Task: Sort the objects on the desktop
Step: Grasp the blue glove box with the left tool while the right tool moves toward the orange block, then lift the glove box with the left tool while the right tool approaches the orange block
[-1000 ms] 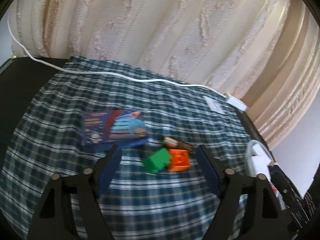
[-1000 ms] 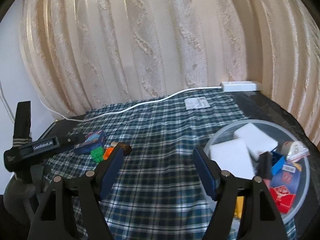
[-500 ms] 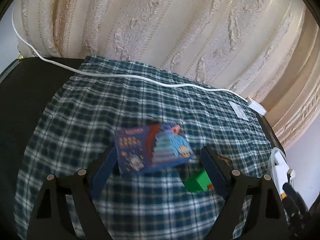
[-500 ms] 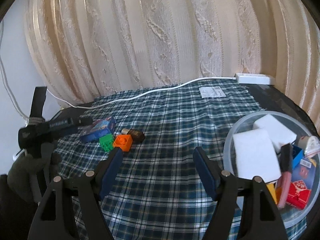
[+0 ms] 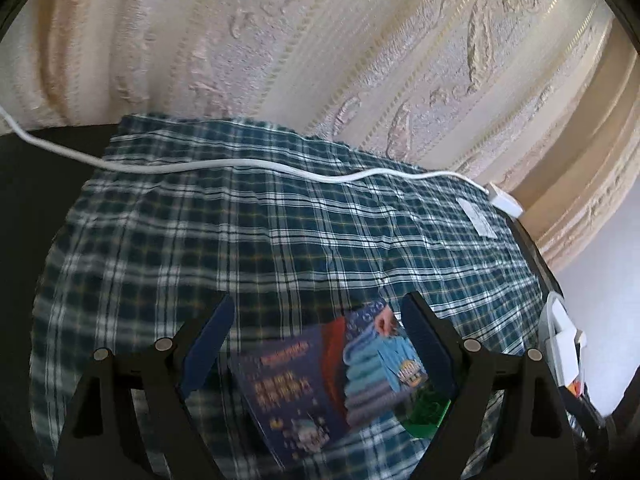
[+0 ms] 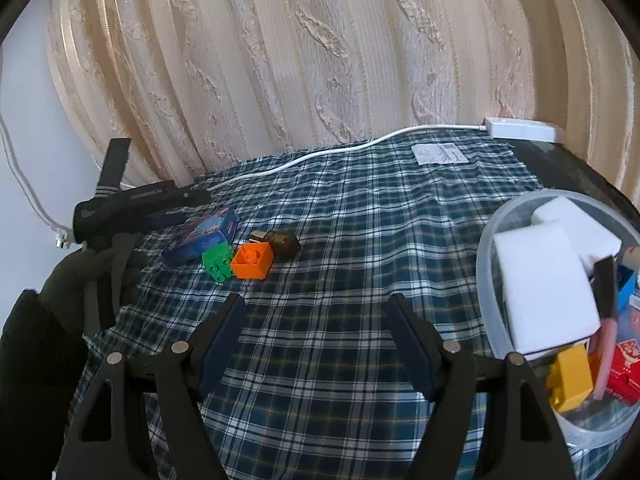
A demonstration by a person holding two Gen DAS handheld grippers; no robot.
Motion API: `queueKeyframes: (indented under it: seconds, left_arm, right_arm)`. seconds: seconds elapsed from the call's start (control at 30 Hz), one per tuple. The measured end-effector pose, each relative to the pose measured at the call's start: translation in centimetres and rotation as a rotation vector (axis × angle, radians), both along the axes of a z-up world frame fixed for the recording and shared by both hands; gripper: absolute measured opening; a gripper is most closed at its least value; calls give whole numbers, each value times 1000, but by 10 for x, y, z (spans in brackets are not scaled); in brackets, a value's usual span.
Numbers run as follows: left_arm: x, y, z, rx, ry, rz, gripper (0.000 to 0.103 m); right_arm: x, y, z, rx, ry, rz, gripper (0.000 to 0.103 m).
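A blue printed box (image 5: pixel 332 376) lies on the plaid cloth (image 5: pixel 280 240) between the fingers of my open left gripper (image 5: pixel 318 314), which hangs just over it. The box also shows in the right wrist view (image 6: pixel 202 234). Next to it lie a green brick (image 6: pixel 217 262), an orange brick (image 6: pixel 253 260) and a small brown object (image 6: pixel 283 242). The green brick (image 5: pixel 426 414) peeks out by the left gripper's right finger. My right gripper (image 6: pixel 316 318) is open and empty over the middle of the cloth. A clear round tub (image 6: pixel 486 248) at the right holds sorted items.
The tub holds white blocks (image 6: pixel 544 280), a yellow brick (image 6: pixel 570 376), a blue brick and a red box. A white cable (image 5: pixel 240 166) runs along the back to a power strip (image 6: pixel 524 130). A curtain hangs behind. A white label (image 6: pixel 440 154) lies on the cloth.
My left gripper has moved left and forward from over the bricks to over the blue box, which now sits between its fingers. My right gripper has drifted slightly left.
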State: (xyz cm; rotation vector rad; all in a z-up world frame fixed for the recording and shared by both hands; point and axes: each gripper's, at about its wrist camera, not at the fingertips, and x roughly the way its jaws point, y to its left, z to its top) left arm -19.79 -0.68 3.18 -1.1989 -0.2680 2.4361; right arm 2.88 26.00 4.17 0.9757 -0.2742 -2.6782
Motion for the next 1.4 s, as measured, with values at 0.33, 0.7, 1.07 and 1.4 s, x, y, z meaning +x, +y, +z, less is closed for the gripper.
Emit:
queueKeyframes:
  seconds: [0.33, 0.7, 1.07, 1.4]
  left_arm:
    - [14, 20, -1, -45, -3, -205, 88]
    - [66, 48, 10, -163, 57, -302, 88]
    - [72, 48, 7, -253, 117, -189, 89]
    - [75, 39, 2, -214, 94, -191, 89]
  right_arm:
    - [-4, 3, -6, -20, -25, -16, 76]
    - [-3, 1, -8, -9, -26, -15, 76]
    - [-3, 0, -10, -2, -31, -17, 76]
    - [-3, -1, -10, -1, -33, -15, 76]
